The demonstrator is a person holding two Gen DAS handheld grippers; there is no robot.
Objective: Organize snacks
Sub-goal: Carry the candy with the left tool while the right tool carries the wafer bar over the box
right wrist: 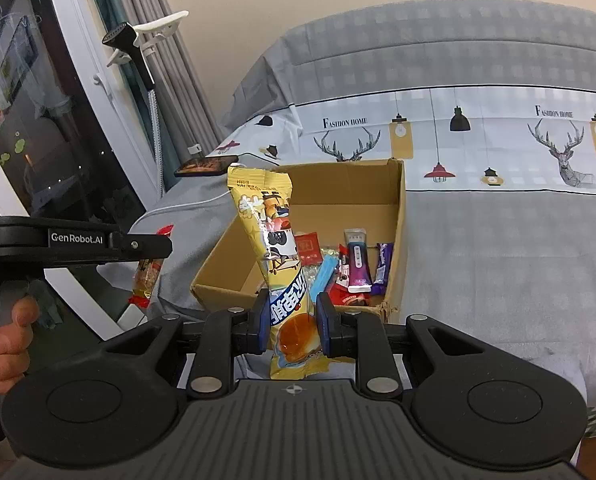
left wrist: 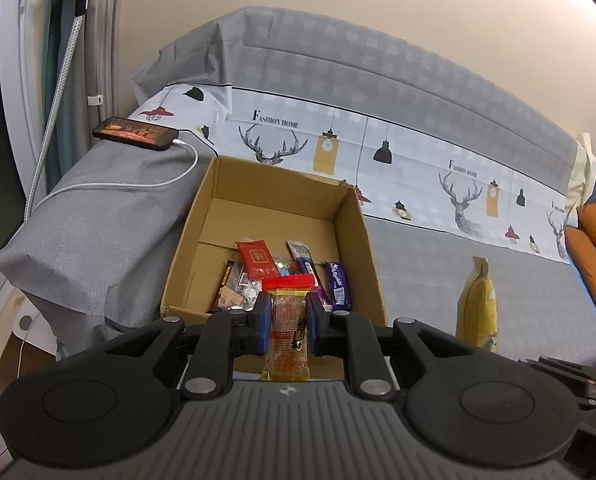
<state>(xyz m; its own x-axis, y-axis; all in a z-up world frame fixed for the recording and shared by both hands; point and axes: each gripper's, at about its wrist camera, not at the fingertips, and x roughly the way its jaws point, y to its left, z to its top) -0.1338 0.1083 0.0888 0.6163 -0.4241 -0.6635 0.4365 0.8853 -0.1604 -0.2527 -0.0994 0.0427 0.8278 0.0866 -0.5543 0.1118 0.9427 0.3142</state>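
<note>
On the sofa seat: an open cardboard box (left wrist: 350,216) sits on the grey cover, beside the padded armrest (left wrist: 98,216).
Box contents: a loose pile of small snacks at the near end, among them a red packet (left wrist: 256,258), a purple bar (left wrist: 338,280), a purple-and-white sachet (right wrist: 357,266) and a light blue stick (right wrist: 324,274); the far half of the floor is bare cardboard.
Left gripper (left wrist: 288,318): its blue-padded fingers pinch a clear orange snack with red crimped ends (left wrist: 288,320), held upright just in front of the box's near wall.
Same snack from the right wrist view: it hangs (right wrist: 146,276) below the left tool's black arm, off to the left of the box, over the armrest side.
Right gripper (right wrist: 292,320): pressed onto the lower part of a tall yellow cartoon-printed snack bag (right wrist: 270,232), which stands upright and leans slightly left, its top rising above the box's near-left corner.
Yellow bag from the left wrist view: seen edge-on (left wrist: 478,304), to the right of the box, above the seat.
Hand (right wrist: 6,344): fingers wrapped on the left tool's grip, at the left edge of the right wrist view.
Armrest top: a phone (left wrist: 136,133) with a lit screen lies flat, a white cable (left wrist: 170,180) plugged in and trailing down the fabric.
Backrest: a printed cloth (left wrist: 378,148) with antlers and lamps.
</note>
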